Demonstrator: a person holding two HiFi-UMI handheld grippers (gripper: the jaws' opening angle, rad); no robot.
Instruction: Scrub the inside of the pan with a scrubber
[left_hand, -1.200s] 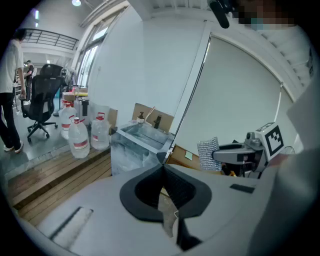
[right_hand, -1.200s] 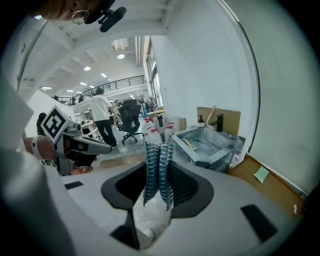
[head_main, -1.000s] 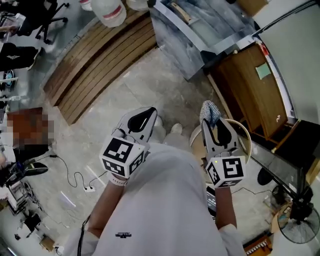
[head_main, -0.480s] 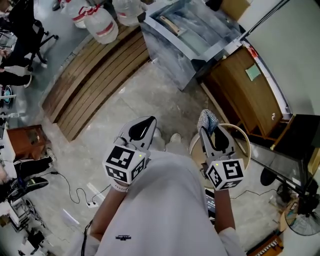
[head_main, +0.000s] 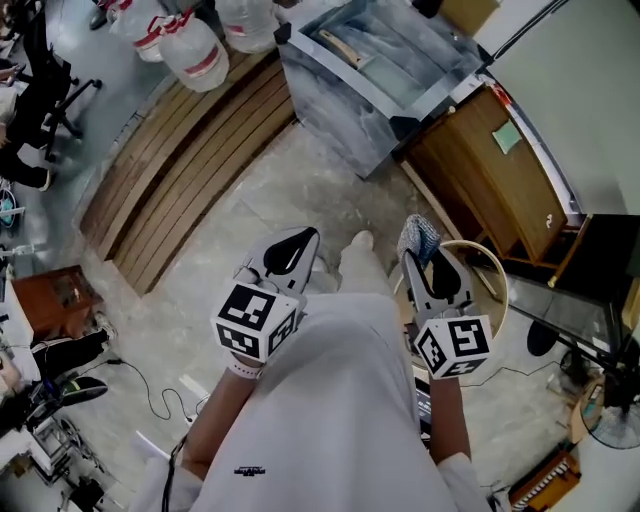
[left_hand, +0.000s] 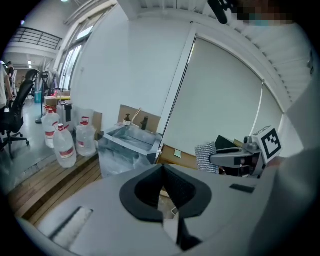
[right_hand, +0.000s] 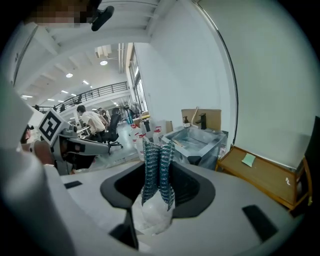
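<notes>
My right gripper (head_main: 421, 252) is shut on a blue-grey woven scrubber (head_main: 418, 234), held at waist height. In the right gripper view the scrubber (right_hand: 158, 169) stands upright between the jaws, with a white part beneath it. At the same height, my left gripper (head_main: 297, 241) is shut with nothing in it. The left gripper view shows its jaws (left_hand: 163, 172) meeting at the tip, with the right gripper and the scrubber (left_hand: 205, 156) off to the right. No pan shows plainly. A wooden handle (head_main: 338, 45) lies in the steel sink (head_main: 330, 110) ahead.
Large water bottles (head_main: 196, 52) stand on a wooden slatted platform (head_main: 180, 150) left of the sink. A wooden cabinet (head_main: 500, 180) runs along the right wall. A round wooden-rimmed stool (head_main: 492, 270) sits under my right gripper. Cables lie on the floor (head_main: 160, 385) at left.
The person has stepped towards the sink, one foot now forward between the grippers. Both grippers keep their hold and spacing.
</notes>
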